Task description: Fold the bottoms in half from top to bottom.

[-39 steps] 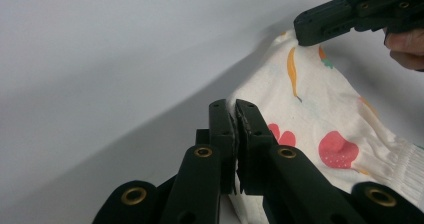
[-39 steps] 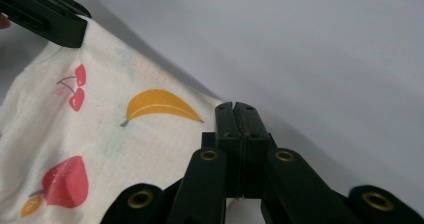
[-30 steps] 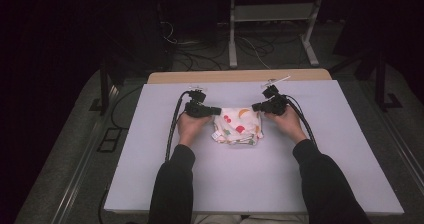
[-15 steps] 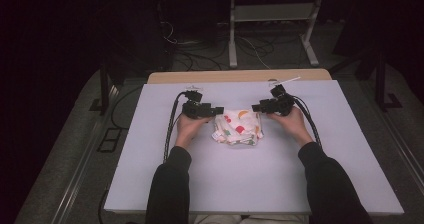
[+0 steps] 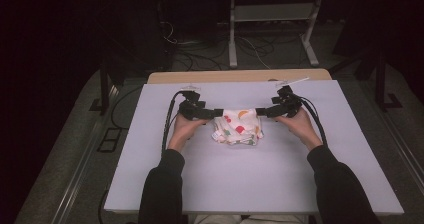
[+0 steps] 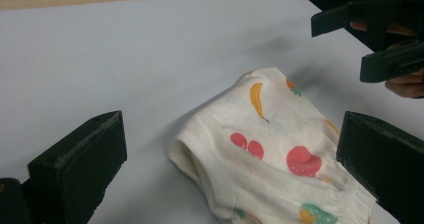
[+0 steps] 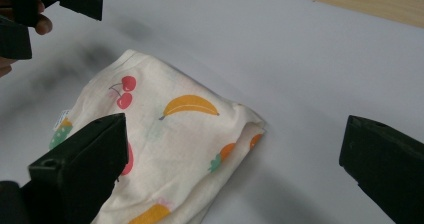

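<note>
I am holding the left gripper (image 5: 216, 113) at nine o'clock and the right gripper (image 5: 262, 112) at three o'clock of the folded fruit-print cloth (image 5: 237, 126); both jaws, just opening, are standing spread, releasing it mid-table (image 5: 240, 184).

The right gripper (image 7: 232, 176), its jaws just opened wide, hangs above the folded fruit-print cloth (image 7: 170, 149), with the left gripper (image 7: 35, 16) beyond the cloth's far corner.

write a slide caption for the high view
Two open hand-held grippers, left hand-held gripper and right hand-held gripper, flank a folded fruit-print cloth on a white table.
</note>
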`<action>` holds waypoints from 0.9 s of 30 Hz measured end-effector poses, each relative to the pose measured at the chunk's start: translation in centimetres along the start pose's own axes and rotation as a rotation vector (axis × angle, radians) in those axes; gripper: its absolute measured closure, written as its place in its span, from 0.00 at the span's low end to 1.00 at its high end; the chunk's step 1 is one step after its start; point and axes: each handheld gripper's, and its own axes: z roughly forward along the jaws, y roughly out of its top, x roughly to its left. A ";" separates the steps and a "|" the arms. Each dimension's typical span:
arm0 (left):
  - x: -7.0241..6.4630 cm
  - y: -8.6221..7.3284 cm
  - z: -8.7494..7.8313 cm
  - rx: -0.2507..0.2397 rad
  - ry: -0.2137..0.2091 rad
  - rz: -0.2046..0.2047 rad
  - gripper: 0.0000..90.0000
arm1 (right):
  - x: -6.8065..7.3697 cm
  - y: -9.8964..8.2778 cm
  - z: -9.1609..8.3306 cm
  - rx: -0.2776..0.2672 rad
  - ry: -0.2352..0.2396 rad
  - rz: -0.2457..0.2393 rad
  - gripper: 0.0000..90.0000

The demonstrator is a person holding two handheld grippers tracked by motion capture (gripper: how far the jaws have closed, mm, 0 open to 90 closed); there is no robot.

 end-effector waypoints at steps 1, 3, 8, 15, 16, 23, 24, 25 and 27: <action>-0.1 0.0 -0.2 -0.002 0.000 0.002 0.00 | 0.0 -0.1 -0.2 -0.004 0.004 -0.001 0.00; -0.1 -0.2 -0.7 -0.019 0.007 0.005 0.00 | 0.1 -0.3 -0.8 -0.011 0.003 -0.005 0.00; -0.2 -0.4 -1.8 -0.037 0.013 0.016 0.00 | 0.6 -0.7 -1.8 -0.015 -0.001 -0.017 0.00; -1.0 -0.7 -3.3 -0.062 0.010 0.044 0.00 | 1.2 -1.4 -3.4 -0.034 0.012 -0.022 0.00; -1.1 -0.8 -3.5 -0.064 0.011 0.046 0.00 | 1.2 -1.5 -3.6 -0.036 0.012 -0.025 0.00; -1.5 -1.7 -4.9 -0.082 0.013 0.049 0.00 | 1.4 -2.6 -4.8 -0.037 0.003 -0.021 0.00; -1.5 -1.8 -5.1 -0.081 0.015 0.052 0.00 | 1.4 -2.8 -5.0 -0.035 0.001 -0.020 0.00; -1.5 -2.0 -5.3 -0.079 0.015 0.056 0.00 | 1.4 -3.0 -5.2 -0.036 -0.003 -0.019 0.00; -1.6 -2.2 -5.7 -0.088 0.016 0.058 0.00 | 1.3 -3.4 -5.5 -0.042 -0.007 -0.013 0.00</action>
